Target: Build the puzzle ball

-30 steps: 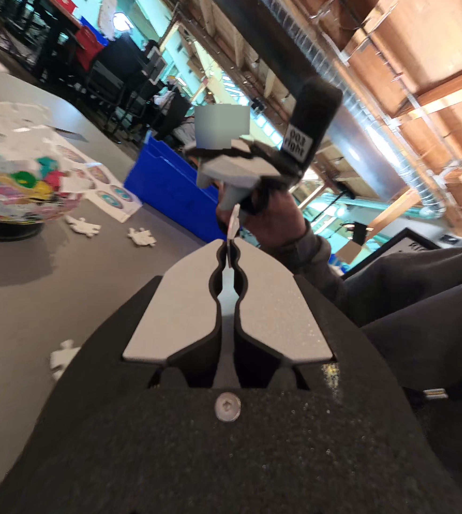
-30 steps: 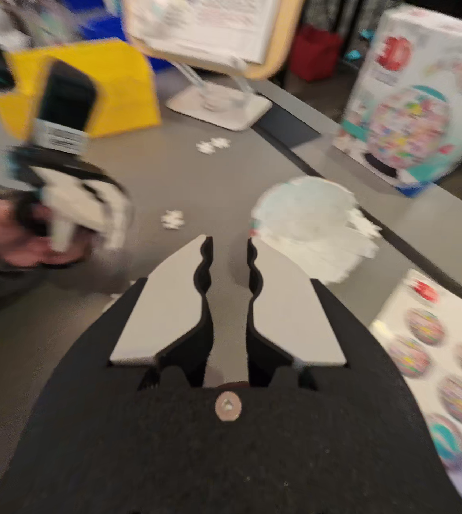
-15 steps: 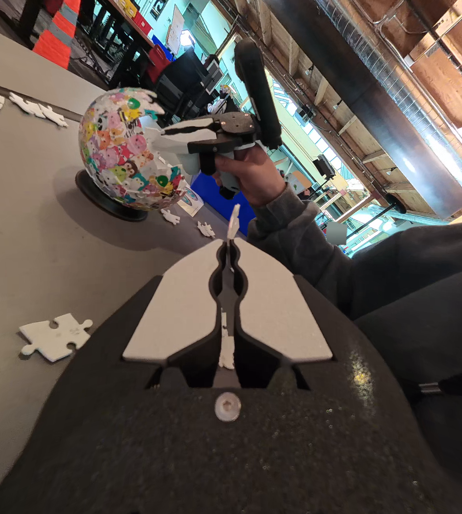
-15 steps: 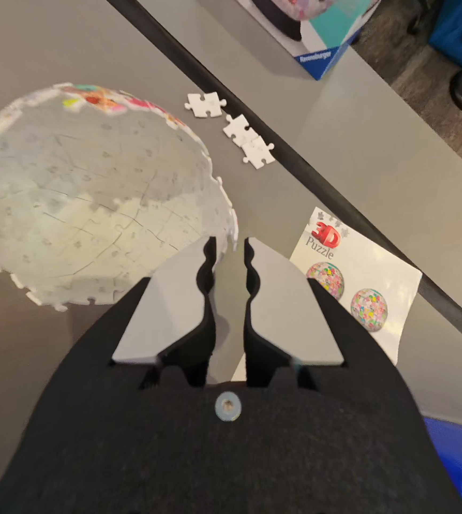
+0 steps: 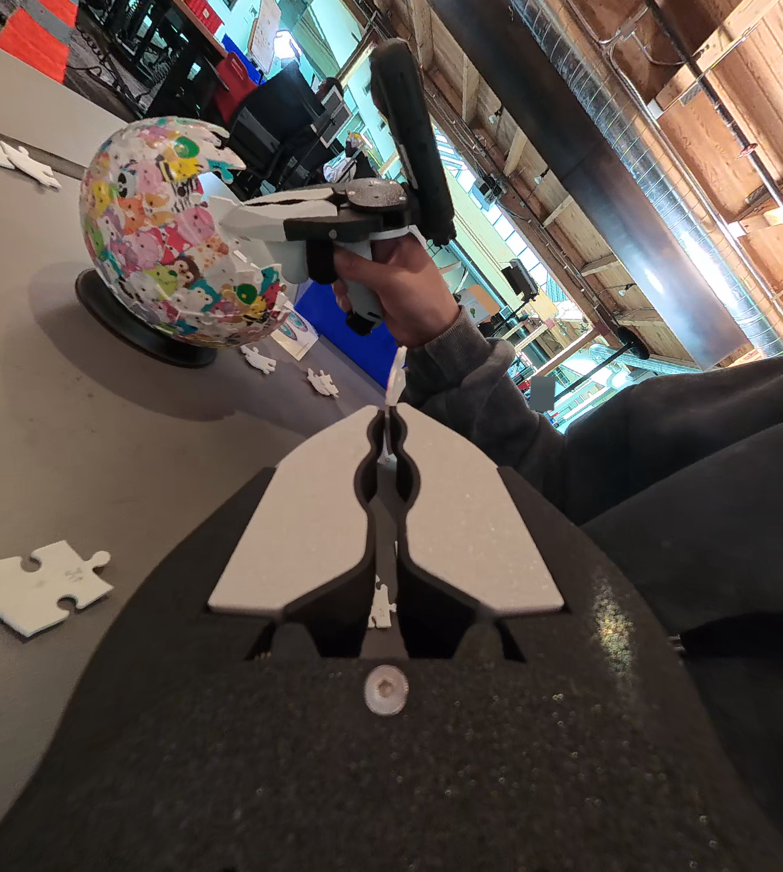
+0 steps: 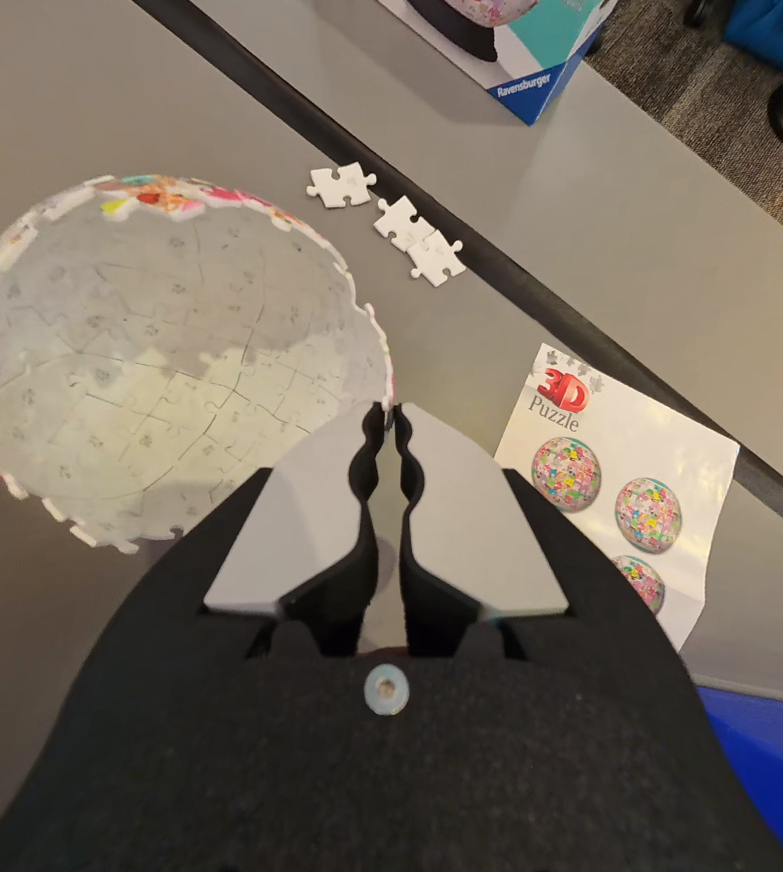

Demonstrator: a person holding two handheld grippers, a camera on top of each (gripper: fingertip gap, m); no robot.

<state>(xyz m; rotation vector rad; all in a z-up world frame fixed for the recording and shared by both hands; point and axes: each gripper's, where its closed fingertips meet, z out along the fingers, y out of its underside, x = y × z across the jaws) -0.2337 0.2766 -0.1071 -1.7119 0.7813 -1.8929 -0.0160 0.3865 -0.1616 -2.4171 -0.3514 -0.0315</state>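
The puzzle ball [image 5: 158, 245], colourful outside, sits on a black stand [image 5: 144, 325] on the grey table with its top open. The right wrist view shows its white inside [image 6: 167, 377]. My right gripper [image 6: 387, 413] is shut on the ball's near rim; it also shows in the left wrist view [image 5: 233, 219], at the edge of the opening. My left gripper [image 5: 387, 415] is shut on a white puzzle piece [image 5: 395, 373], which stands edge-on above the tips, well short of the ball.
Loose white pieces lie on the table [image 5: 35, 585], [image 5: 259, 358], [image 6: 340, 184], [image 6: 420, 240]. A printed leaflet [image 6: 615, 472] lies right of the ball, the puzzle box [image 6: 521, 47] stands beyond a dark table seam, and a blue bin [image 6: 781, 755] is at the lower right. Tip to tip, the grippers are about 25 centimeters apart.
My right gripper swung from the table over to the ball, came down on its rim and went from open to shut there. My left gripper kept its piece and turned toward the ball.
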